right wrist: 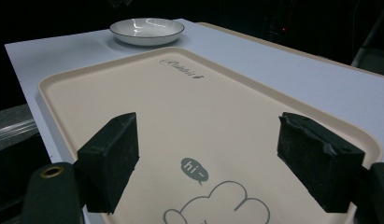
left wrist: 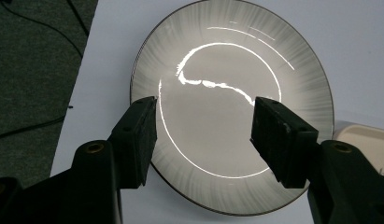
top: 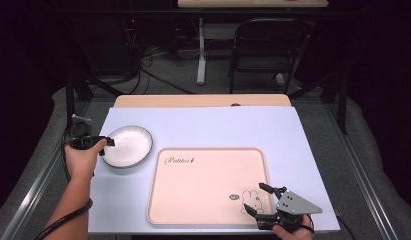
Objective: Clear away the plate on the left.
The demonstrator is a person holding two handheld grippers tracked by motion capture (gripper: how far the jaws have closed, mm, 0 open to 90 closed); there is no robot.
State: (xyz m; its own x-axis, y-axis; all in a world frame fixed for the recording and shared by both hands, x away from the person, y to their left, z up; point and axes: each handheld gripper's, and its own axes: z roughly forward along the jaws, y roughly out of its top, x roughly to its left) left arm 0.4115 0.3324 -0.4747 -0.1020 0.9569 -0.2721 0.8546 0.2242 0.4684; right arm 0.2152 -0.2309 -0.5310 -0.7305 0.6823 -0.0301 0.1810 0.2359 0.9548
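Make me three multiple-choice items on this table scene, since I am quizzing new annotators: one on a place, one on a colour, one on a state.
1. Where does the white dish lie?
A. on the tray
B. on the table sheet to the left of the tray
C. on the chair

2. What colour is the tray?
A. pale beige
B. dark green
C. bright red

3. How do the jaws of the left gripper stand?
A. shut on the rim of the dish
B. shut on nothing
C. open over the dish

Answers:
1 B: the high view shows the dish on the pale sheet, beside the tray's left edge.
2 A: the tray is beige in the high view and the right gripper view.
3 C: the left gripper view shows both jaws apart with the dish's bottom between them.
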